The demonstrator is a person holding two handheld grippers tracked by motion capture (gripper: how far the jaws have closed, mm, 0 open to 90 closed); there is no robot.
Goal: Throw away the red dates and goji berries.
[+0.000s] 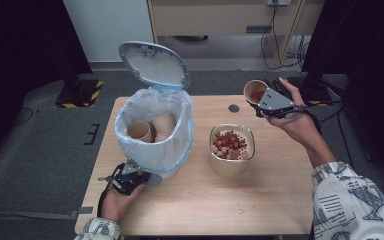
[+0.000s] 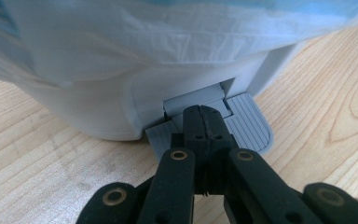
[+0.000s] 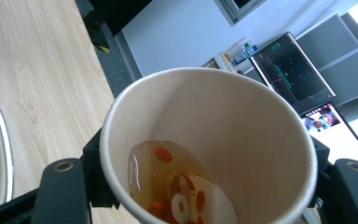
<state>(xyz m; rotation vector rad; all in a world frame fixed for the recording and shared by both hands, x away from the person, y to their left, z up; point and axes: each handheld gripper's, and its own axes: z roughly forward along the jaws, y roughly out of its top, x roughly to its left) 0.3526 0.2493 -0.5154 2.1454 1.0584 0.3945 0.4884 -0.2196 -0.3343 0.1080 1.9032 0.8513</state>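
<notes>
Closed left gripper (image 2: 204,122) pressing bin pedal (image 2: 242,128), jaws together, nothing between; right gripper (image 1: 266,102) clamped around tilted paper cup (image 3: 209,144) above table (image 1: 270,195).

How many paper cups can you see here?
3: two lie in the bin, one at the left and one beside it; the third cup is held in the right gripper. More may be hidden deeper in the bin.

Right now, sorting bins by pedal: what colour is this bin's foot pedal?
Grey, ribbed plastic foot pedal, clearest in the left gripper view.
</notes>
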